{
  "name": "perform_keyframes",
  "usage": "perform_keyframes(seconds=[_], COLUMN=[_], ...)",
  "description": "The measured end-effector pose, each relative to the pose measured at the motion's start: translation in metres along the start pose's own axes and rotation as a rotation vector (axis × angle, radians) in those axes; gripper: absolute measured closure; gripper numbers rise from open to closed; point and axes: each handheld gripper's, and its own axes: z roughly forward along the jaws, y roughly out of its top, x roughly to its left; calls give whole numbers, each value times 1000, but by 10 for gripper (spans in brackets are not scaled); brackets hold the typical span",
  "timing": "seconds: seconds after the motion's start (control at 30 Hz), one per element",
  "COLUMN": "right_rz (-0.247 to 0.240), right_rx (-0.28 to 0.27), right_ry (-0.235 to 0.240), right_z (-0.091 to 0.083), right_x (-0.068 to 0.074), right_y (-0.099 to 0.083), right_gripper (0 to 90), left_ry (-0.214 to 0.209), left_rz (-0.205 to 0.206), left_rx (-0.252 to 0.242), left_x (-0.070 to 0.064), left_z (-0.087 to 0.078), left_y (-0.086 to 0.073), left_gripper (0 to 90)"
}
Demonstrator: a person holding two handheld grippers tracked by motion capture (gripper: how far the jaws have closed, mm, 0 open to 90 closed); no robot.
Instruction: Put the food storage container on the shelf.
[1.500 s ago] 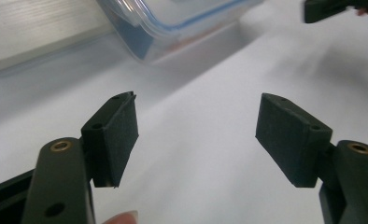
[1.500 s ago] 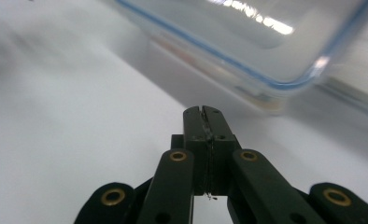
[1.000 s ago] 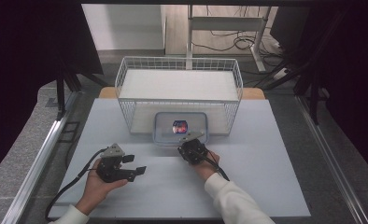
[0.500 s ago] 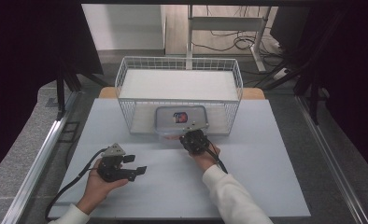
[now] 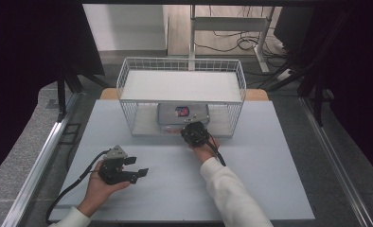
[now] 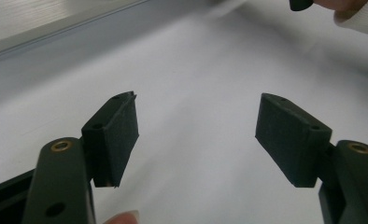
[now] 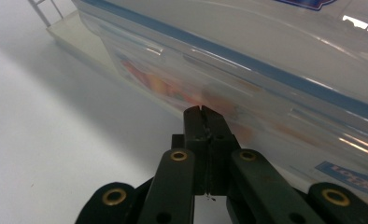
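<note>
Two tongs are at work: the right tongs [image 7: 203,109], clenched with nothing between them, press against the clear lidded container [image 5: 182,116], which sits mostly under the wire rack [image 5: 182,101] near the surface's far edge. The left tongs [image 6: 198,135] rest released near the front-left corner. Judging by this, only a last nudge seems left.

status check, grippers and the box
Left gripper open, idle on table. Right gripper shut, tips against clear box under wire rack. Nothing blocking.

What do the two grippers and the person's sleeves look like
Both grippers are black. The left gripper carries a grey three-cornered plate, trails a black cable, and has blocky matte fingers on arms with brass-ringed holes. The right gripper shows the same brass rings. Sleeves are white.
</note>
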Motion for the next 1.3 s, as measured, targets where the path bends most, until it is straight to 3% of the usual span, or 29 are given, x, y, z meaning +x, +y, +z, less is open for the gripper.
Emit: perform_keyframes(seconds=[0.17,0.3,0.4,0.43,0.47,0.5,0.57,0.6,0.63,0.67,0.73,0.77,0.83,0.87,0.9,0.97,1.0,1.1,1.17,1.2,1.3], right_rz=[6,-12,-41,-41,-69,-69,-89,-112,-112,-115,-116,-110,-95,-14,-14,59,71,77,48,48,39], right_rx=[3,3,-4,-4,-5,-5,-5,-4,-4,-11,-11,-18,-23,-54,-54,-27,-23,-21,-18,-18,-26], right_ry=[4,19,39,39,55,55,73,78,78,86,85,83,81,79,79,97,85,93,87,87,70], right_z=[1,-11,-35,-35,-52,-52,-71,-92,-92,-117,-126,-147,-157,-176,-176,-184,-191,-197,-199,-199,-196], right_x=[-2,0,2,2,4,4,5,4,4,-1,-3,-10,-14,-24,-24,-31,-34,-33,-31,-31,-30], right_y=[2,3,4,4,0,0,-9,-21,-21,-36,-42,-59,-69,-94,-94,-110,-120,-126,-128,-128,-127], right_gripper=[891,891,891,891,891,891,891,890,890,891,890,890,890,890,890,890,890,889,806,806,530], left_ry=[3,2,3,2,3,3,3,3,4,1,0,5,10,18,22,22,30,35,39,40,40], left_rz=[-3,-2,-2,-2,-5,-5,-8,-8,-7,-8,-9,-5,-1,7,13,16,20,33,42,48,51], left_rx=[-2,-3,3,3,-2,-2,-5,-4,0,4,6,10,12,16,19,16,19,22,24,27,30], left_x=[0,0,0,-1,-1,-1,-2,-2,-2,-3,-3,-4,-5,-7,-7,-9,-11,-13,-15,-15,-15], left_z=[0,0,1,1,-1,-1,-3,-2,-2,-1,-1,-1,-2,-3,-3,-6,-7,-8,-9,-9,-8], left_y=[0,0,-1,-1,-1,-1,-1,-1,-1,-1,-1,-2,-3,-4,-4,-5,-7,-8,-10,-10,-10], left_gripper=[293,292,292,292,292,292,292,292,292,292,292,291,291,290,290,289,288,288,287,287,285])
